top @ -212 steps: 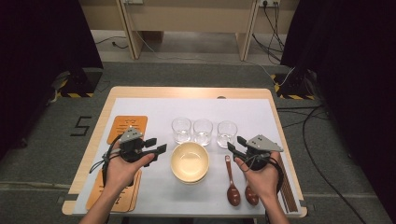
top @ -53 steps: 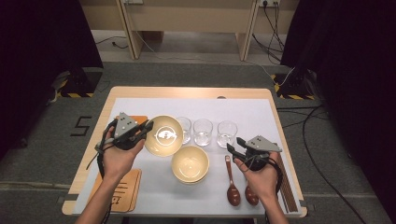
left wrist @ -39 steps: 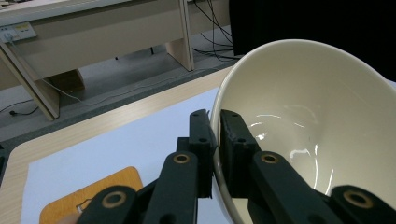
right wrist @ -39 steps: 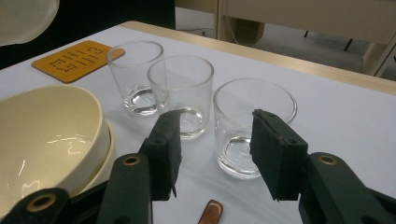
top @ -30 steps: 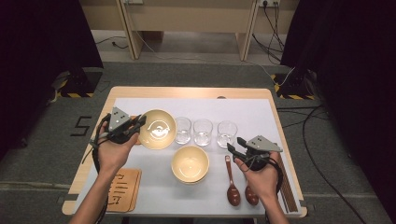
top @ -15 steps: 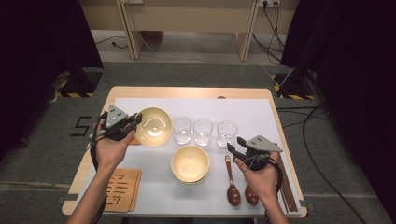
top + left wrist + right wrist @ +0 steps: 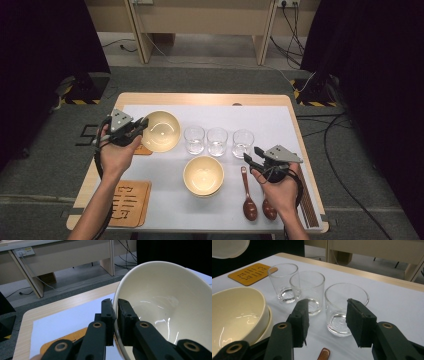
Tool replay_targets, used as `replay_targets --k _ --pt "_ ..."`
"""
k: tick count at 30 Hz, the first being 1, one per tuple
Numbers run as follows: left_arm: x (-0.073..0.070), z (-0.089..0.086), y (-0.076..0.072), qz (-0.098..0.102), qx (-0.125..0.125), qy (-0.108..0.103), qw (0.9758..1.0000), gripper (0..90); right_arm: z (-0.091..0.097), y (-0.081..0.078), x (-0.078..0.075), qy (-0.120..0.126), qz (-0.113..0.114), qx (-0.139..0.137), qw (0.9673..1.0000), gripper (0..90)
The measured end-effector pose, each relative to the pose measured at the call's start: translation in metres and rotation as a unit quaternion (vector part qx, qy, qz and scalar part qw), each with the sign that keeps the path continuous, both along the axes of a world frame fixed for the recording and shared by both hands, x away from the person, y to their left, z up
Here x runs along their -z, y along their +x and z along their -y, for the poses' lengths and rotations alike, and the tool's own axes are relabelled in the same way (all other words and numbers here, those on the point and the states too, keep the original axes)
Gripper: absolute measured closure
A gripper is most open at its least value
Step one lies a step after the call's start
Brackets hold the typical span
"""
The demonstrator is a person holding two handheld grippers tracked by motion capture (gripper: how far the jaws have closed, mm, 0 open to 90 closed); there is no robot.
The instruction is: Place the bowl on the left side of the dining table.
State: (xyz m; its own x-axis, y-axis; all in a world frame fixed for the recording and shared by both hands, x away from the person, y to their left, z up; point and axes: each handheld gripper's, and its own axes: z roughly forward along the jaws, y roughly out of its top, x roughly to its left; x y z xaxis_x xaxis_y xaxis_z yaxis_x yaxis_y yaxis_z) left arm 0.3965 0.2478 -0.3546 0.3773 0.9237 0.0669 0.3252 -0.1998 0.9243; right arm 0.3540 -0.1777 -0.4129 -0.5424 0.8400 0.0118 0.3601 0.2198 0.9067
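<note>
The left claw (image 7: 140,125) pinches the rim of a cream bowl (image 7: 161,131), one jaw inside the rim and one outside, holding it tilted above the table (image 7: 260,112), just left of the row of three glasses (image 7: 217,141). An orange mat (image 7: 75,336) lies under the bowl; whether they touch is hard to tell. In front of the glasses sit the stacked bowls (image 7: 203,175), seemingly two. The right claw (image 7: 253,158) hovers with its jaws spread and nothing between them, close in front of the rightmost glass (image 7: 344,308), over two brown spoons (image 7: 248,200).
</note>
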Motion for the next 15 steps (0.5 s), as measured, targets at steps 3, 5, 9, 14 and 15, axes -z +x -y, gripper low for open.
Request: replay_targets --k 3,5,9,14,15 --pt "0.000 -0.002 0.003 -0.001 -0.003 -0.001 1.0000 83.0 0.000 0.000 0.000 -0.001 0.000 -0.001 1.0000 53.5" --pt "0.000 -0.004 0.005 -0.001 -0.006 -0.002 1.0000 83.0 0.000 -0.001 -0.001 0.000 0.001 -0.001 1.0000 53.5" --pt "0.001 -0.007 0.008 -0.003 -0.010 -0.004 0.9999 83.0 0.000 -0.001 -0.002 -0.002 0.000 0.000 1.0000 53.5" --pt "0.004 -0.010 0.014 -0.007 -0.016 -0.007 0.9998 83.0 0.001 -0.001 -0.001 0.000 0.002 0.001 1.0000 53.5" --pt "0.004 -0.011 0.015 -0.007 -0.018 -0.006 0.9998 83.0 0.001 -0.001 -0.002 0.001 0.002 0.002 1.0000 53.5"
